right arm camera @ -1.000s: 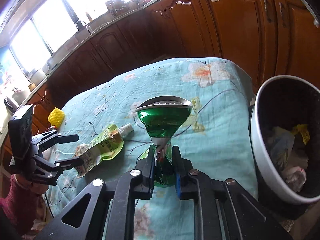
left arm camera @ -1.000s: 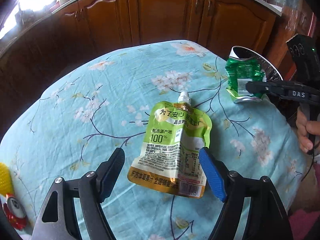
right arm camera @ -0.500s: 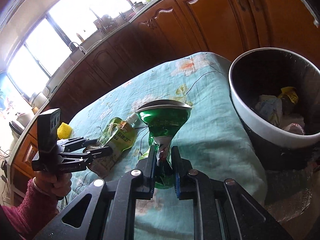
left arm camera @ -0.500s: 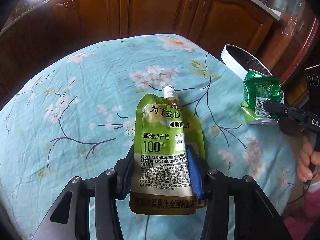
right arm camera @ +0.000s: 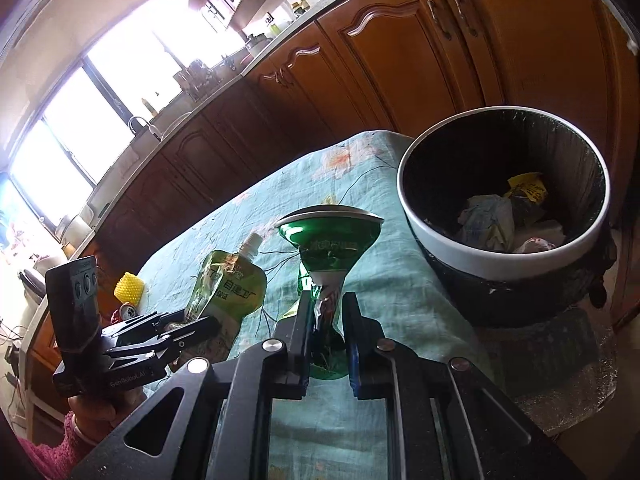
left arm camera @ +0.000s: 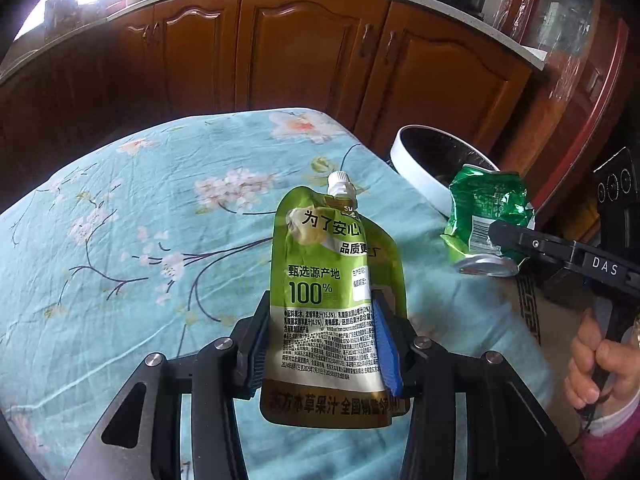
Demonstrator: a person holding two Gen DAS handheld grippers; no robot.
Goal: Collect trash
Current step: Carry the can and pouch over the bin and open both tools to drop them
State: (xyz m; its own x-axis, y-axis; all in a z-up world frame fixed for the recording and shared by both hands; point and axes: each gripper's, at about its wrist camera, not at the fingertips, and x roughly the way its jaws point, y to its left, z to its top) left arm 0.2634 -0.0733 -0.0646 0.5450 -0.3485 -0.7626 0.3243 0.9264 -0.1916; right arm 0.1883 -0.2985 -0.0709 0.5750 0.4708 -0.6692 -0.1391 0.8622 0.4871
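Note:
My left gripper (left arm camera: 321, 298) is shut on the lower part of a green juice pouch (left arm camera: 320, 256) with a white spout. It holds the pouch upright, just above the floral tablecloth (left arm camera: 120, 240). My right gripper (right arm camera: 328, 300) is shut on a crushed green can (right arm camera: 328, 236), held above the table's right end beside the bin (right arm camera: 500, 264). In the left wrist view the can (left arm camera: 484, 208) hangs in front of the bin's white rim (left arm camera: 416, 176), with the right gripper (left arm camera: 498, 236) clamped on it. In the right wrist view the pouch (right arm camera: 230, 284) sits in the left gripper (right arm camera: 192, 322).
The black bin with a white rim holds crumpled paper and wrappers and stands just off the table's right end. A yellow spiky object (right arm camera: 129, 290) and a small red can (right arm camera: 128, 312) lie at the table's far left. Wooden cabinets (left arm camera: 312, 48) stand behind.
My left gripper closed on the pouch and lifted it off the cloth toward the bin. My right gripper carried the crushed can closer to the bin.

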